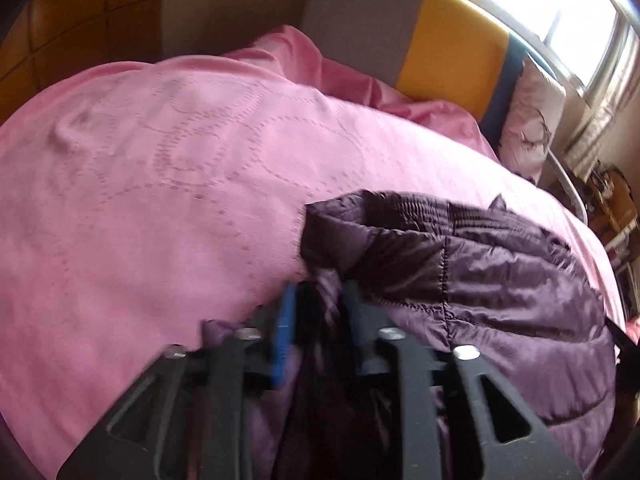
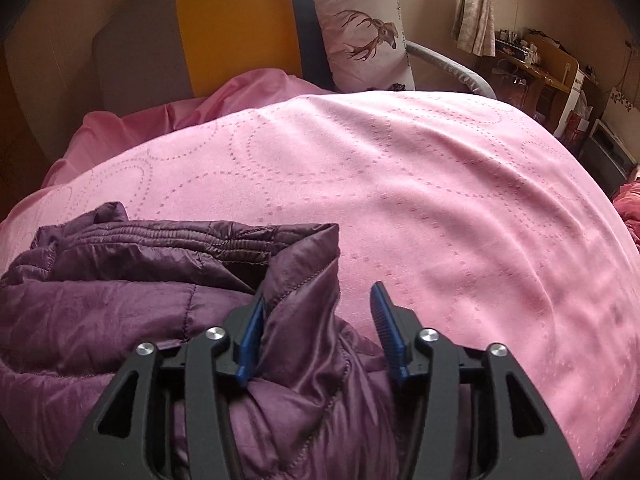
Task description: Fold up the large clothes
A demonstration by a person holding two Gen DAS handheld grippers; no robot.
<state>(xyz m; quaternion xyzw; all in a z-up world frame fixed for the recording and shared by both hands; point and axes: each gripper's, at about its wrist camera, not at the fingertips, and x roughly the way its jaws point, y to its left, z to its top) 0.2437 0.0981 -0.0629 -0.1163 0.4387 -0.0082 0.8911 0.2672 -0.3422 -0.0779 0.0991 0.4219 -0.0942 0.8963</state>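
A dark purple quilted jacket (image 1: 480, 280) lies bunched on a pink bedspread (image 1: 160, 200). In the left wrist view my left gripper (image 1: 320, 300) has its jaws close together with a fold of the jacket pinched between them; the image is blurred. In the right wrist view the jacket (image 2: 120, 292) lies at lower left on the bedspread (image 2: 440, 200). My right gripper (image 2: 320, 304) is open, its jaws wide apart around a raised corner of the jacket, which touches the left blue pad (image 2: 252, 336).
A grey, yellow and navy headboard (image 2: 236, 32) stands at the far end, with a deer-print pillow (image 2: 360, 28) leaning on it. A wooden desk with clutter (image 2: 540, 68) stands at the right. A bright window (image 1: 560, 8) is beyond the bed.
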